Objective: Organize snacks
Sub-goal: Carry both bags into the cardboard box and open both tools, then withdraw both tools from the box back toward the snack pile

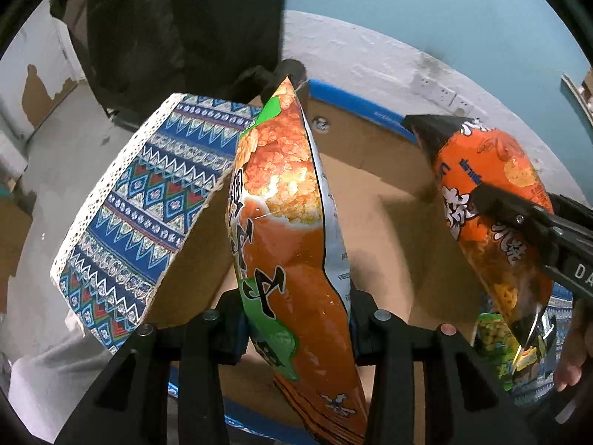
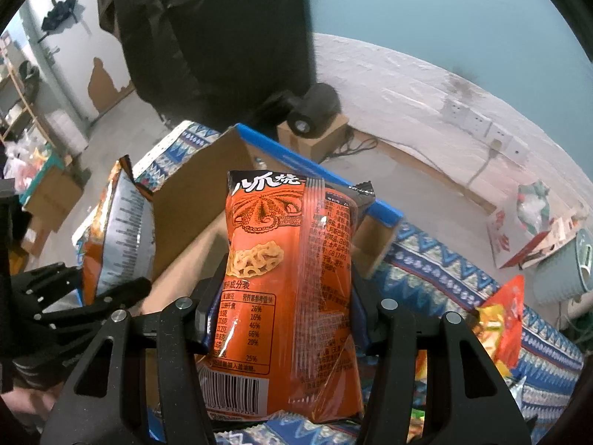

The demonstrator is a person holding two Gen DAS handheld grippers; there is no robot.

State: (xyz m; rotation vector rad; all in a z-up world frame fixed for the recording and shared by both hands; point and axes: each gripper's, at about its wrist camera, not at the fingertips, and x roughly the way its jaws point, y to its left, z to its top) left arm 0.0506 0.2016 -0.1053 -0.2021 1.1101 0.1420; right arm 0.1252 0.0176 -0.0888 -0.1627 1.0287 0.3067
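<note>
Left gripper: black plastic, clamped on a glossy, crinkled orange-and-green snack bag held over the cardboard box.
Right gripper: clamped on a shiny orange octopus-print bag, held just above the box edge.
Box: brown, blue-rimmed, on a patterned cloth.
Hidden: bag bottoms are cut off.

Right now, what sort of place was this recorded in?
Probably a lived-in room used for storage: a patterned tablecloth, an open cardboard box, wall sockets and shelving at the far left.

Left tool, right tool pitched down, both gripping.
</note>
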